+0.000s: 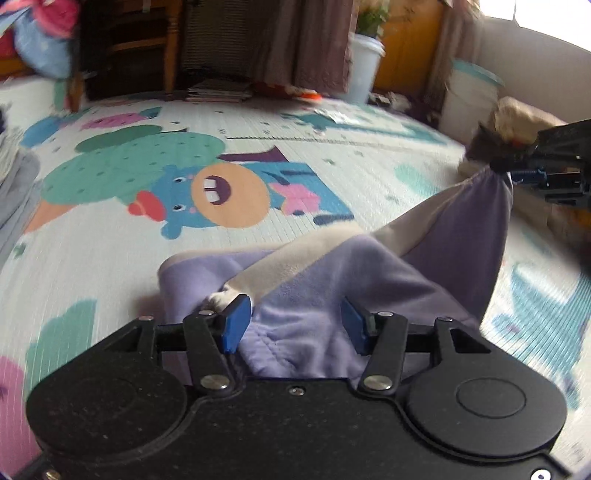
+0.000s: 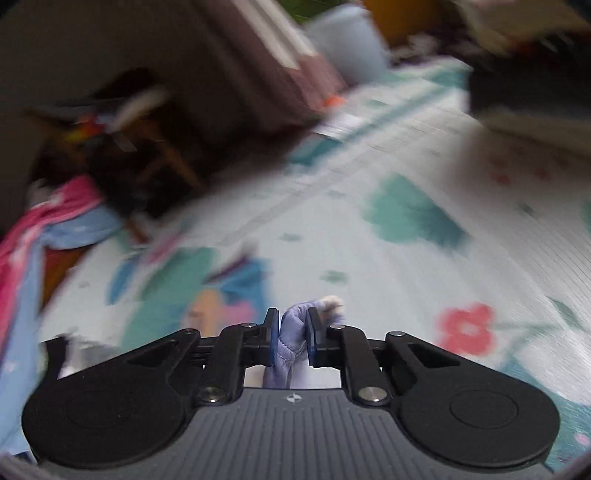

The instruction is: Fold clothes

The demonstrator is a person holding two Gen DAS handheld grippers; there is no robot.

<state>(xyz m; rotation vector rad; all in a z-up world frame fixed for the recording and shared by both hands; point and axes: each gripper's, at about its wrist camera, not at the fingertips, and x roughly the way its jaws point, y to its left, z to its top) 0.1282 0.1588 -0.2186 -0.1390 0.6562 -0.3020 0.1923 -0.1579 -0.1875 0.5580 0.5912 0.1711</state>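
Observation:
A lilac fleece garment [image 1: 332, 280] with a white trim lies crumpled on the play mat in the left wrist view. My left gripper [image 1: 295, 325] stands open low over its near part. The cloth lies between the blue pads [image 1: 236, 325], and the left one sits beside the white trim. At the right edge, my right gripper [image 1: 506, 171] is shut on a corner of the garment and holds it up, so the cloth rises in a taut peak. In the blurred right wrist view, the right gripper [image 2: 293, 332] pinches a bunch of the lilac cloth [image 2: 291, 326].
The cartoon-printed play mat [image 1: 147, 236] covers the floor. Grey clothes [image 1: 14, 192] lie at the left edge, and a pink and blue pile [image 1: 44, 33] sits at the far left. Wooden furniture [image 1: 170, 44], a white bucket [image 1: 364, 66] and a beige bundle [image 1: 524, 118] line the far side.

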